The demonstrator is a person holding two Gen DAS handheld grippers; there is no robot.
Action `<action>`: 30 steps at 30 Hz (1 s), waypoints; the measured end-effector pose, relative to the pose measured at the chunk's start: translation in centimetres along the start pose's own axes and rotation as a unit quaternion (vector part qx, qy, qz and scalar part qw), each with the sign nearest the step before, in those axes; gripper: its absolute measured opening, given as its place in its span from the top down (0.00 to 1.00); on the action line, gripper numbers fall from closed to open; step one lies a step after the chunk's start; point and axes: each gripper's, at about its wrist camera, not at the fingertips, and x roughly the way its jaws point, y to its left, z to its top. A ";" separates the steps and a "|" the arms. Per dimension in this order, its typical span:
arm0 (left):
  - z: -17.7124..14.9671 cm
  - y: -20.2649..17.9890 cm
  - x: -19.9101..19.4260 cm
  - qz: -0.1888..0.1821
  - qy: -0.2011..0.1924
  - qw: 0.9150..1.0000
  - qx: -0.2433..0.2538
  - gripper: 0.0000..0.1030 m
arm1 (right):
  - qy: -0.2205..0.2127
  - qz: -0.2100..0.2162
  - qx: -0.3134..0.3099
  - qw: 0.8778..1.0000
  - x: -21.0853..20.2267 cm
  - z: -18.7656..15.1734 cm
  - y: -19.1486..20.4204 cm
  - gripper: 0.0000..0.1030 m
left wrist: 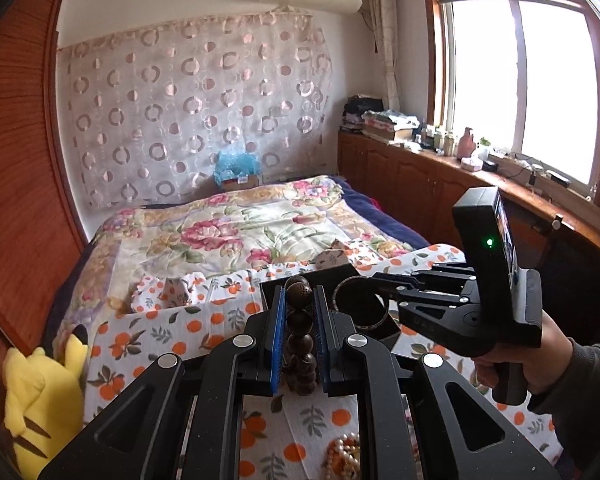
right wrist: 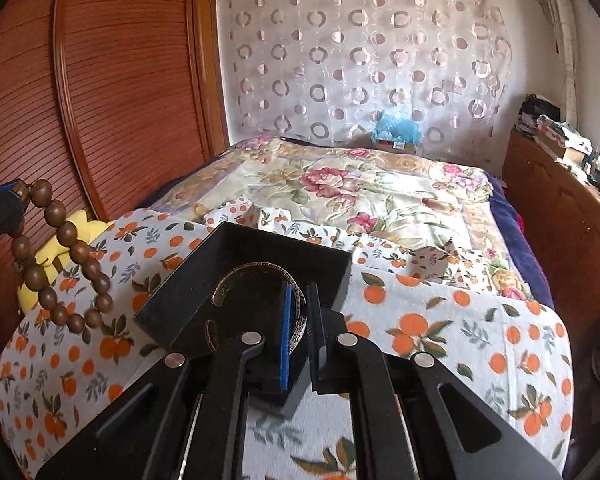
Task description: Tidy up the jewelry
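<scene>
My left gripper (left wrist: 299,302) is shut on a dark wooden bead bracelet (left wrist: 299,330), which hangs in the air; the bracelet also shows at the left of the right wrist view (right wrist: 62,256). My right gripper (right wrist: 300,296) is shut on an engraved silver bangle (right wrist: 260,276) and holds it over the open black box (right wrist: 236,280). In the left wrist view the bangle (left wrist: 360,304) sits at the tip of the right gripper (left wrist: 384,286), above the black box (left wrist: 384,328). A pearl piece (left wrist: 344,454) lies on the orange-print cloth below my left gripper.
An orange-print cloth (right wrist: 460,332) covers the surface, with a floral quilt (right wrist: 340,184) on the bed beyond. A yellow plush toy (left wrist: 40,396) lies at the left by the wooden wardrobe (right wrist: 100,80). A cluttered wooden cabinet (left wrist: 440,160) runs under the window.
</scene>
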 end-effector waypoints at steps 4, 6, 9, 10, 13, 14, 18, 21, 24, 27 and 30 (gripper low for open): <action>0.6 0.0 1.7 0.002 0.009 1.000 -0.003 0.88 | 0.026 0.030 0.005 0.999 1.7 0.1 0.0 0.87; 0.6 -0.3 2.1 0.004 0.012 1.000 0.000 0.88 | 0.026 0.026 0.002 0.999 1.8 0.0 0.0 0.86; 0.9 -0.7 3.3 0.006 0.018 1.000 0.003 0.88 | 0.023 0.028 0.009 0.999 1.0 -0.5 -0.5 0.86; 0.9 -0.8 3.6 0.006 0.019 1.000 0.004 0.88 | 0.021 0.025 0.011 0.999 0.6 -0.6 -0.8 0.86; 1.0 -1.1 4.5 0.005 0.021 1.000 0.006 0.88 | 0.015 0.024 0.010 1.000 -0.7 -1.4 -1.3 0.85; 1.0 -1.1 4.8 0.005 0.022 1.000 0.007 0.88 | 0.014 0.022 0.010 1.000 -1.2 -1.7 -1.4 0.85; 1.2 -1.4 6.1 0.008 0.029 1.000 0.007 0.88 | 0.005 0.025 0.008 1.000 -3.1 -3.1 -1.6 0.85; 1.3 -1.5 7.0 0.012 0.035 0.999 0.006 0.88 | -0.003 0.029 0.006 1.000 -4.4 -4.0 -1.4 0.85; 1.1 -1.1 7.5 0.011 0.045 0.999 -0.005 0.88 | -0.008 0.033 0.002 0.999 -5.5 -4.8 -1.2 0.85; 0.1 -1.0 7.1 0.012 0.050 0.999 -0.007 0.86 | -0.012 0.038 0.003 0.999 -6.7 -5.9 -0.9 0.85; -1.1 -1.1 6.2 0.012 0.055 0.998 -0.005 0.81 | -0.015 0.040 0.002 0.999 -7.5 -6.8 -0.4 0.82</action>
